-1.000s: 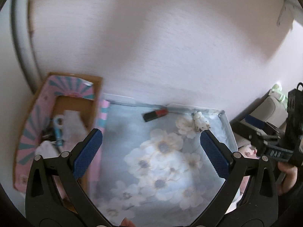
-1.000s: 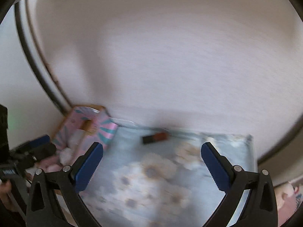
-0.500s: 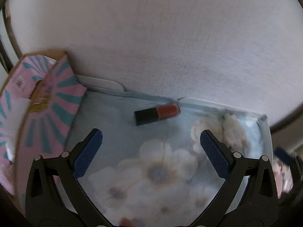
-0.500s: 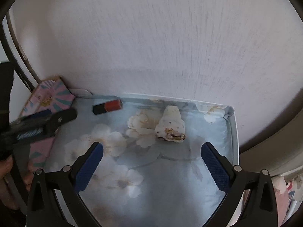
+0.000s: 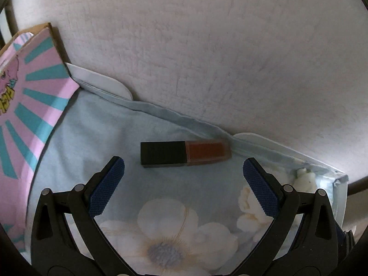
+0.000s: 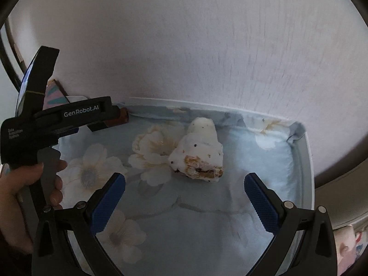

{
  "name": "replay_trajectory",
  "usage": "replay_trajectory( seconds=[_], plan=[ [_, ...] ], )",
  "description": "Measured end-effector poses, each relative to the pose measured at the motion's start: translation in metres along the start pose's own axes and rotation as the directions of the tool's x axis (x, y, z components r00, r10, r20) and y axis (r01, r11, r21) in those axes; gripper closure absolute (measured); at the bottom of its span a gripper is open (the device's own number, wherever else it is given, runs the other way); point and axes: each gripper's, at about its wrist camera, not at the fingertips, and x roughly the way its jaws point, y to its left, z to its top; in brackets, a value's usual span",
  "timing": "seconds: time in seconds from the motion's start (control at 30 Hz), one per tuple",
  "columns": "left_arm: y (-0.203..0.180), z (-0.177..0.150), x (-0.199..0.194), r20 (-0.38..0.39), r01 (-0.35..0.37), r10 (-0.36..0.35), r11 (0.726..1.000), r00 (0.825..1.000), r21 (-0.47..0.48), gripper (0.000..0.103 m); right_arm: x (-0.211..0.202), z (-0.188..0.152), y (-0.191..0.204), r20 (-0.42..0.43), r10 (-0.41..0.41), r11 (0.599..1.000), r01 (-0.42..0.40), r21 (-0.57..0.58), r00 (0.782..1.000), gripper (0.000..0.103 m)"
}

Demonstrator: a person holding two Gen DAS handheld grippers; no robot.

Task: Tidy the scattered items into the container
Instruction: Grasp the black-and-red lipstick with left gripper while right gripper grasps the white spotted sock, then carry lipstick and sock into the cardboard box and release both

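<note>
A lip-gloss tube with a black cap and reddish-brown body lies on the blue floral cloth near the wall. My left gripper is open, just short of the tube, with a finger on either side. A white speckled lump with a brown end lies mid-cloth. My right gripper is open just in front of it. The pink and teal cardboard box stands at the left. The left gripper body shows in the right wrist view and hides most of the tube.
A white textured wall rises right behind the cloth. A white tray rim edges the cloth at the right. The white lump also shows at the right in the left wrist view.
Both grippers have moved forward and down toward the cloth. The left has closed in on the tube, the right on the white lump. Both stay open.
</note>
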Motion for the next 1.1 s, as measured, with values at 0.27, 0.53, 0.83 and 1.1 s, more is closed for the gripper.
replay_trajectory(
  seconds=[0.27, 0.53, 0.83, 1.1],
  plan=[
    [0.000, -0.001, 0.009, 0.007, -0.031, 0.031, 0.999, 0.999, -0.017, 0.000, 0.012, 0.007, -0.004, 0.008, 0.011, 1.000, -0.011, -0.017, 1.000, 0.000],
    [-0.001, -0.003, 0.009, 0.025, -0.061, 0.060, 0.998, 0.998, 0.016, 0.019, 0.027, 0.009, -0.002, -0.014, -0.006, 0.998, 0.005, -0.068, 1.000, 0.024],
    [0.007, -0.007, -0.008, 0.015, 0.003, -0.004, 1.000, 1.000, 0.019, 0.020, 0.019, 0.010, -0.014, -0.006, -0.007, 0.999, 0.007, -0.049, 1.000, 0.075],
    [0.011, -0.016, -0.056, 0.019, 0.054, -0.057, 0.992, 0.998, 0.117, 0.020, -0.007, 0.013, -0.016, 0.041, -0.017, 1.000, 0.018, -0.025, 0.999, 0.077]
  ],
)
